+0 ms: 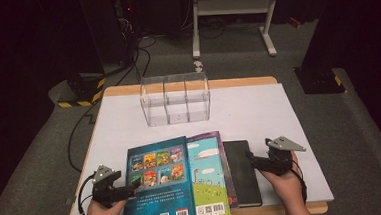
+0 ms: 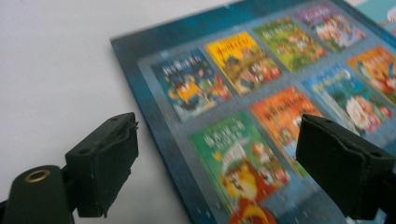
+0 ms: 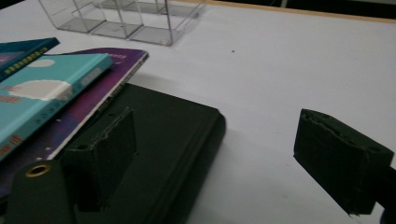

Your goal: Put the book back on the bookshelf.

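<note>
3 books lie flat and overlapping at the near edge of the white desk [image 1: 258, 108]: a dark blue picture book [image 1: 158, 187] on top at the left, a light blue book with a purple cover under it [image 1: 210, 179] in the middle, and a black notebook [image 1: 242, 172] at the right, partly tucked under the purple cover. The clear 3-slot organizer [image 1: 175, 98] stands near the far edge of the desk, well apart from the books, all slots bare. Left gripper [image 1: 128, 191] sits at the left edge of the dark blue picture book [image 2: 261, 116]; in the left gripper view its fingers [image 2: 105, 161] stand wide, straddling that edge, pads not pressing on the cover. Right gripper [image 1: 252, 160] is just beside the right side of the black notebook [image 3: 163, 154]; in the right gripper view its fingers [image 3: 341, 158] are spread wide, 1 over the notebook and 1 over bare desk, nothing pinched. Judgement: looks like books go into the organizer slots, and 0 of 3 are filed, so the job is at its very start. Nothing lifted yet. Left to do, likely: grip a book, stand it upright, carry it across the desk, slot it, then repeat for the other 2. The overlap probably means the top book goes first.
</note>
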The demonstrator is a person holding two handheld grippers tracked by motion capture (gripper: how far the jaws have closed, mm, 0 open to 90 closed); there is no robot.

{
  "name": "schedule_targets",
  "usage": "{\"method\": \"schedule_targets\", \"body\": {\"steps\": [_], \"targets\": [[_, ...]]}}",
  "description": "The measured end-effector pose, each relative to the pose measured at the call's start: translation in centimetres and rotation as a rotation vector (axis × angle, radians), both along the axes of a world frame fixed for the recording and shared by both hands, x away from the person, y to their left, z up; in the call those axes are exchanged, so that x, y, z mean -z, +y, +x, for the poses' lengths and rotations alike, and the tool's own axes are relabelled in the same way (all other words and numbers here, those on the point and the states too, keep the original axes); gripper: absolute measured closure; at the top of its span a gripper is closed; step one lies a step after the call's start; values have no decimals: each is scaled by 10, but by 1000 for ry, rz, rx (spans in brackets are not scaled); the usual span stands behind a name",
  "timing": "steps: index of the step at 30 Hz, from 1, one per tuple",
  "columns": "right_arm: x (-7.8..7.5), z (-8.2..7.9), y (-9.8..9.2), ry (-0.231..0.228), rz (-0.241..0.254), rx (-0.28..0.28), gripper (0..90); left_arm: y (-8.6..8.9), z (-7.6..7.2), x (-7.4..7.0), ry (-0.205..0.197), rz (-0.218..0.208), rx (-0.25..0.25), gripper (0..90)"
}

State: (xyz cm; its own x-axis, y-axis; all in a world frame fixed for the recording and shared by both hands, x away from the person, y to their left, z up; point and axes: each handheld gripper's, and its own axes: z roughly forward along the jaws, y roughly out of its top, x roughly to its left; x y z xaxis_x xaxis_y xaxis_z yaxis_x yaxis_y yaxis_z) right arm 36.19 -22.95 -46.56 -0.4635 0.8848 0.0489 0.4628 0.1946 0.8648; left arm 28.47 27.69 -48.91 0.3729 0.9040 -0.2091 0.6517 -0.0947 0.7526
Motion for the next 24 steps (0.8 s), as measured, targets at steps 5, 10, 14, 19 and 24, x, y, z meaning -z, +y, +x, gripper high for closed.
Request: {"method": "schedule_targets", "body": {"steps": [5,10,14,19,24], "targets": [[-3,1,20,16,23,-61,131,-9,-8,4,35,16,36,137],[-3,-1,36,15,26,-97,154,-11,-10,7,58,16,4,149],[-4,-1,41,15,27,-108,156,-7,-10,9,71,-12,7,153],[-6,-3,47,13,19,-129,170,-6,-11,11,65,-27,8,160],[-8,-7,51,3,22,-136,177,-6,-11,11,54,-18,5,178]]}}
